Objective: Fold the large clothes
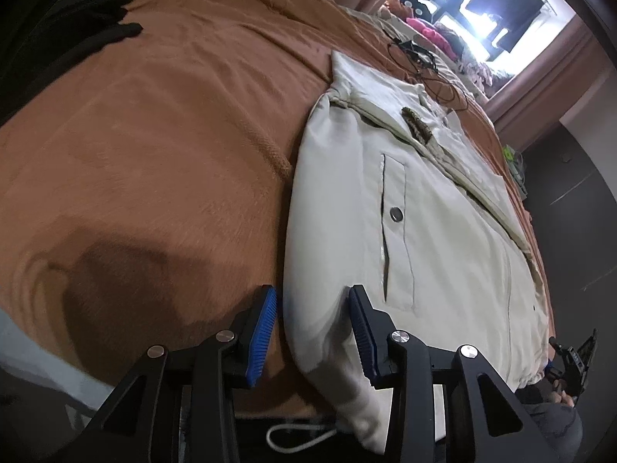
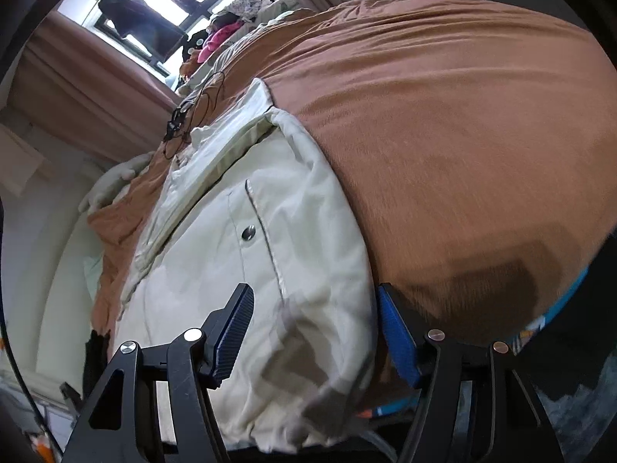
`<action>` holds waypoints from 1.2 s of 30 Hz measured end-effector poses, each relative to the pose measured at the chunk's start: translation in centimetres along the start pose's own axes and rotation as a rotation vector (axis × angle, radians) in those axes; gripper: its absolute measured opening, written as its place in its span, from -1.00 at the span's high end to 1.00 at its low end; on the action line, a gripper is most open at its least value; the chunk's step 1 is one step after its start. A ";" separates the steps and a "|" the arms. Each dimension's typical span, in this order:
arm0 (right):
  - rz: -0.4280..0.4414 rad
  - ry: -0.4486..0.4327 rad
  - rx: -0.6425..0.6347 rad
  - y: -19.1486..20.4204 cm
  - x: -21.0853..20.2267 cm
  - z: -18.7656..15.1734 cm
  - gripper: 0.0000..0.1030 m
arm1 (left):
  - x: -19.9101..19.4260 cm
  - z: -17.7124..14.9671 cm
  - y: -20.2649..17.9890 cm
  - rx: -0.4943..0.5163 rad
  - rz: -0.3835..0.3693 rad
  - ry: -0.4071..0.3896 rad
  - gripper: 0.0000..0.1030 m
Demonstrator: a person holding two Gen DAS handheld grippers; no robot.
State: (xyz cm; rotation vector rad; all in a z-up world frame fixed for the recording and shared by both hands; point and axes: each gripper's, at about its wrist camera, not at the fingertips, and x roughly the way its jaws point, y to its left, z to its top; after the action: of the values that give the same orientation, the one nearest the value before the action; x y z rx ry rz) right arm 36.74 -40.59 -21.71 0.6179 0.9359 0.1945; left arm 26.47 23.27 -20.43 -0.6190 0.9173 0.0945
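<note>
A cream padded jacket (image 1: 443, 239) lies flat on an orange-brown blanket (image 1: 154, 146), with a pocket flap and a metal snap (image 1: 396, 214) showing. My left gripper (image 1: 312, 297) straddles the near hem corner on the jacket's left side. Its blue pads stand on either side of the puffed fabric without clearly pressing it. In the right wrist view the same jacket (image 2: 231, 270) fills the space between the fingers of my right gripper (image 2: 314, 293), at the hem corner next to the blanket (image 2: 443, 115). Those jaws are wide apart and open.
A black garment (image 1: 77, 19) lies at the blanket's far left. Dark cables (image 1: 420, 58) rest beyond the jacket's collar. A white drawstring loop (image 1: 293, 436) hangs below the hem. Piled clothes (image 2: 219, 34) and a bright window (image 2: 154, 4) are behind the bed.
</note>
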 end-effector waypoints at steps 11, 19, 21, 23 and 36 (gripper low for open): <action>0.240 0.051 0.055 -1.6 0.8 -0.7 -0.16 | 0.4 -1.6 1.2 -0.090 -0.207 0.037 0.21; 0.408 0.057 0.096 -2.9 0.7 -4.1 -0.16 | -0.3 -4.1 0.9 -0.118 -0.307 0.022 0.21; 0.411 0.059 0.111 -3.1 0.8 -4.2 -0.15 | -0.2 -4.0 0.9 -0.134 -0.310 0.021 0.21; 0.341 0.063 0.081 -2.5 1.1 -4.2 0.05 | 0.1 -3.8 0.8 -0.144 -0.302 0.017 0.25; 0.284 -0.011 0.040 0.0 -3.1 -2.6 0.82 | -4.2 -4.3 1.0 -0.177 -0.204 -0.053 0.84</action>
State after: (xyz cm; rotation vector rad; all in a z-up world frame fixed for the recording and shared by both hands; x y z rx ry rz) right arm 32.84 -40.74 -20.71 0.7880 0.8410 0.4260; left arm 20.44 22.56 -19.59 -0.8676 0.7948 0.0092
